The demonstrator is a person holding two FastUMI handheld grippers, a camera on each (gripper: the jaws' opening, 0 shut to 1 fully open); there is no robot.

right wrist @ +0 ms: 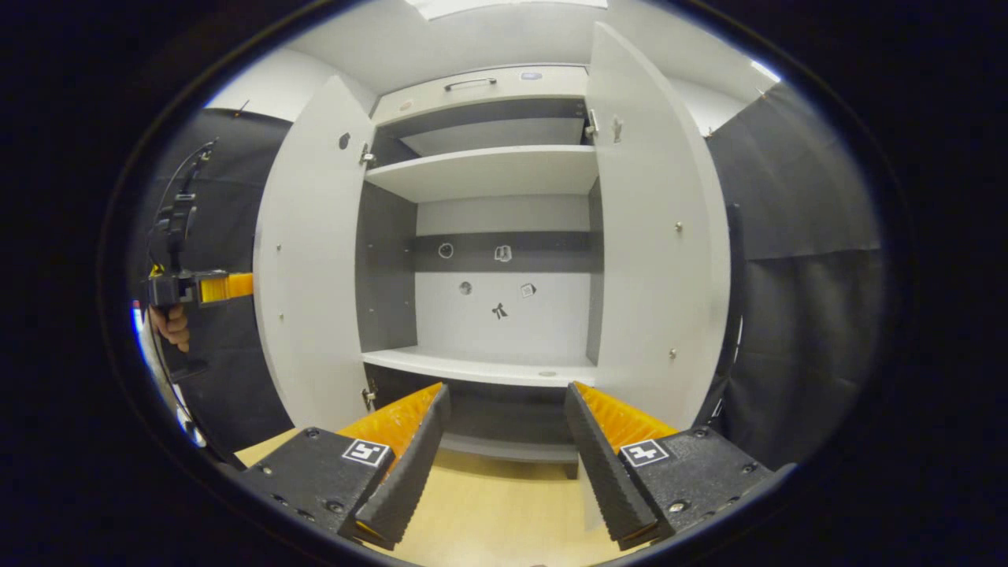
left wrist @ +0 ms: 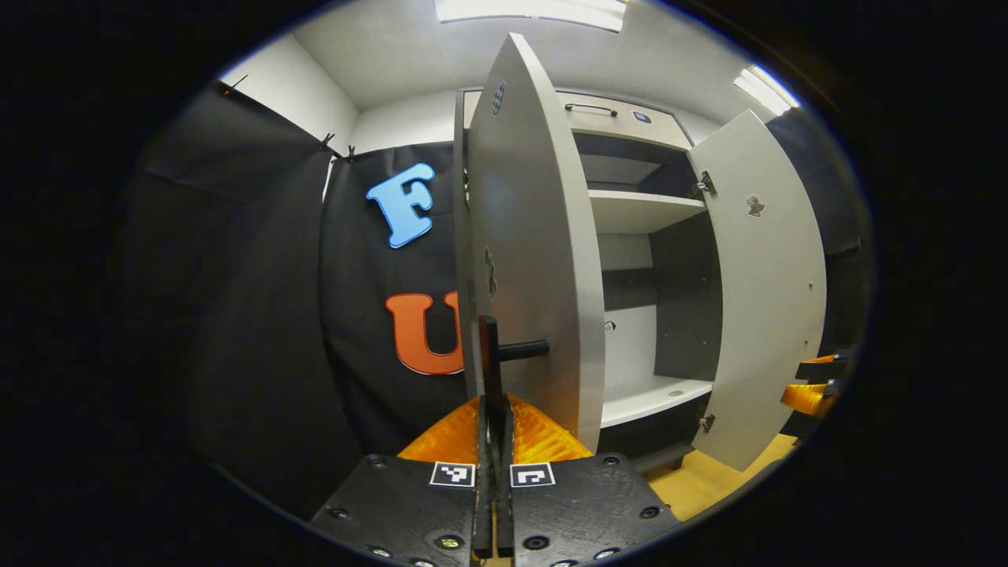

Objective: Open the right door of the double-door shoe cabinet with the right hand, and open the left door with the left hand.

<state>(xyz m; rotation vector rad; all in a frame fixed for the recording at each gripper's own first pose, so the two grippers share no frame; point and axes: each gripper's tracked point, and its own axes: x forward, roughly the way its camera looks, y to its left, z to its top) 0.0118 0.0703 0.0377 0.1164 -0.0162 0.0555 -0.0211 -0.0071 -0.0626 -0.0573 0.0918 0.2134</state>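
Note:
The shoe cabinet stands with both doors swung out and its shelves bare. In the left gripper view the left door is seen nearly edge-on. My left gripper is shut on that door's dark vertical handle. The right door hangs open farther right. In the right gripper view my right gripper is open and holds nothing, low in front of the cabinet between the left door and the right door. The left gripper shows beyond the left door's edge, held by a hand.
A drawer with a bar handle tops the cabinet. Black cloth walls close in on both sides. The wooden floor lies below my right gripper. The right gripper shows past the right door's edge in the left gripper view.

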